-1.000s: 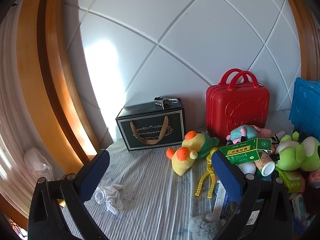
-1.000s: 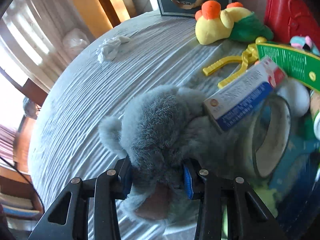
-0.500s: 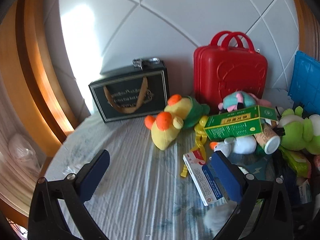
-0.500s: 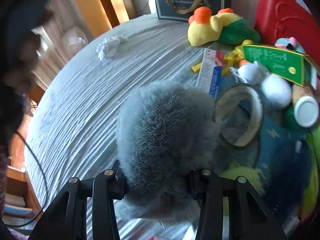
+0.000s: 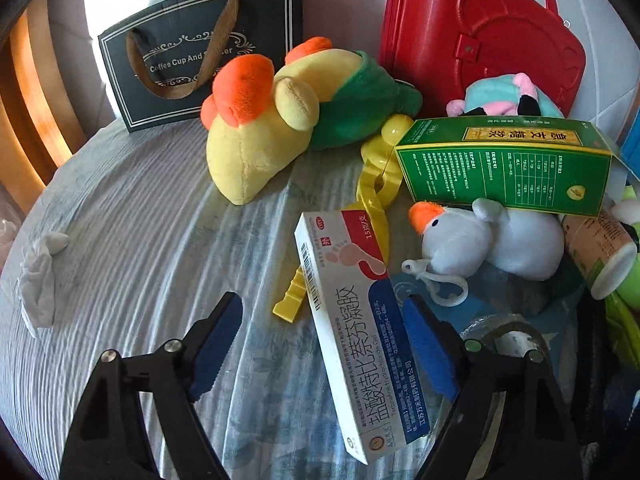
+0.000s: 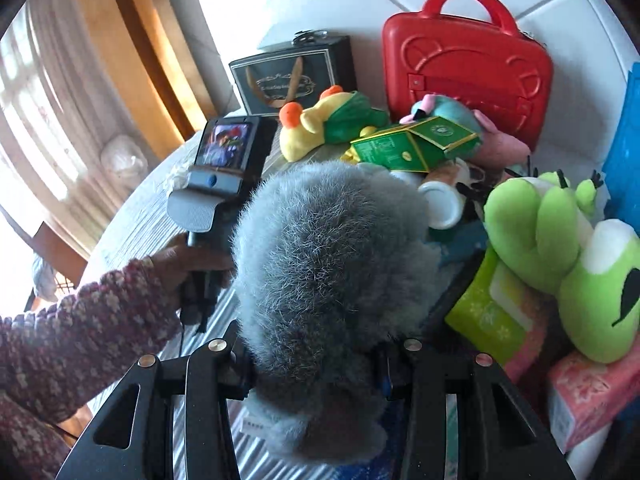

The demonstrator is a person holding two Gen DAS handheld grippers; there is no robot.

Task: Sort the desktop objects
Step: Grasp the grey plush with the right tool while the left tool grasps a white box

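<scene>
Two grippers are seen over a striped tablecloth (image 5: 120, 240). L gripper (image 5: 322, 336) is spread wide, nothing clamped; a white-and-blue ointment box (image 5: 356, 328) lies flat between its fingers, closer to the blue pad (image 5: 430, 352) at 3 o'clock, contact can't be told. From that box, a yellow plastic clip (image 5: 374, 200) is seen at 12 o'clock, partly under it; a white duck plush (image 5: 488, 240) at 2 o'clock; a green carton (image 5: 508, 164) is resting on the duck. Farther at 11 o'clock a yellow plush w/ orange bumps (image 5: 260, 136) is lying in front of a black gift bag (image 5: 200, 52); a red case (image 5: 480, 36) stands at 1 o'clock against the wall. A crumpled white tissue (image 5: 40, 276) is seen at 9 o'clock near the table edge. R gripper (image 6: 316, 364) is clenched on a grey fluffy plush (image 6: 328, 264), which fills the middle of the R wrist view, raised above the clutter. From the plush, a green frog plush (image 6: 560, 248) is at 3 o'clock, atop a green packet (image 6: 488, 312); a pink floral packet (image 6: 588, 392) at 4 o'clock. At 9 o'clock the person's L hand (image 6: 188, 260) is seen on the other tool's handle.
</scene>
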